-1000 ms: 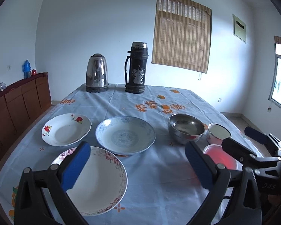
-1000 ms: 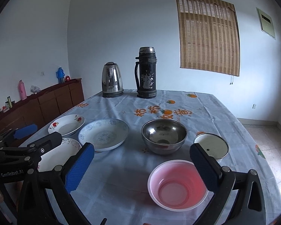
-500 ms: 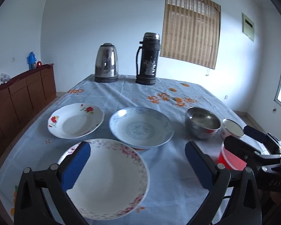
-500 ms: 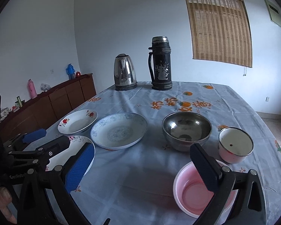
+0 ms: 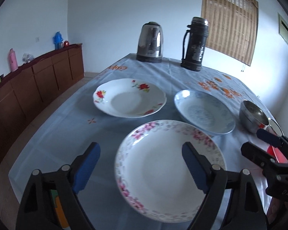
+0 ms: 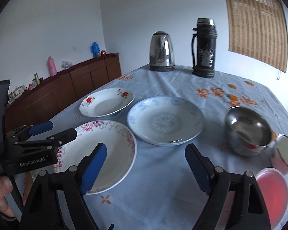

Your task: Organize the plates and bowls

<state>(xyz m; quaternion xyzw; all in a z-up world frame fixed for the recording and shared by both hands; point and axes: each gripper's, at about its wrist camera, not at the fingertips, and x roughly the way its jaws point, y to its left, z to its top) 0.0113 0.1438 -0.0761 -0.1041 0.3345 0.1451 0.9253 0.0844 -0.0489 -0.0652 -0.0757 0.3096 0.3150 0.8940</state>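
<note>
One hand-held gripper (image 6: 42, 132), the left, reads "GenRobot.AI" on its body.

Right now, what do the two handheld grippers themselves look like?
Both the left gripper and the right gripper are black frames with silver pivot bolts and blue ribbed finger pads. The left body reads "GenRobot.AI" in white; the right shows "DAS".

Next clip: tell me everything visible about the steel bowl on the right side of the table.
The steel bowl is round and deep, polished metal, with reflections inside; its contents can't be made out. It sits upright on the blue tablecloth, right of the blue-patterned plate and apart from it. A small white-lined enamel cup stands close by its right side; contact is unclear. No jaws touch it.
</note>
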